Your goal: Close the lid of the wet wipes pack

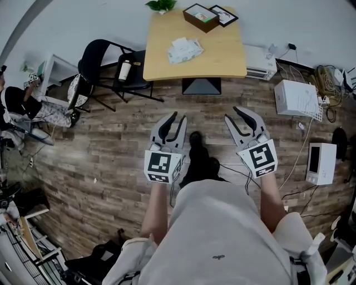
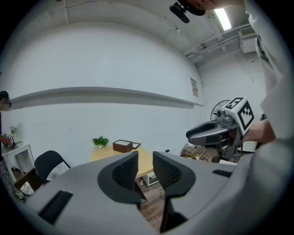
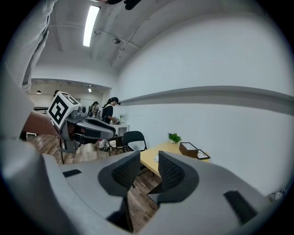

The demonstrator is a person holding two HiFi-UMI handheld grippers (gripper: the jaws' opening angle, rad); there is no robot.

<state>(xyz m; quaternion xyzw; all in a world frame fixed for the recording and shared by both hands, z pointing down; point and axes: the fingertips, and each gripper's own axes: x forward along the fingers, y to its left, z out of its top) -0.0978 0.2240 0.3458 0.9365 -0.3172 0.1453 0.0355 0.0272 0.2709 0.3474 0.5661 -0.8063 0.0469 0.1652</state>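
Hand-held grippers both mine. Left hand-held gripper [image 1: 177, 118]: jaws narrowly apart, nothing between. Right hand-held gripper [image 1: 232, 113]: jaws apart, nothing between. I hold both over floor [image 1: 111, 145] on near side of worktop [image 1: 222, 61], well short of it, pointing toward it. Wipes pack [image 1: 185, 49] lies mid-worktop, well apart from both; lid too small to read. Box [image 1: 201, 16], frame [image 1: 224, 15] at worktop's far edge; plant [image 1: 161, 4] at far-left corner. Chair [image 1: 105, 61] just left of worktop.
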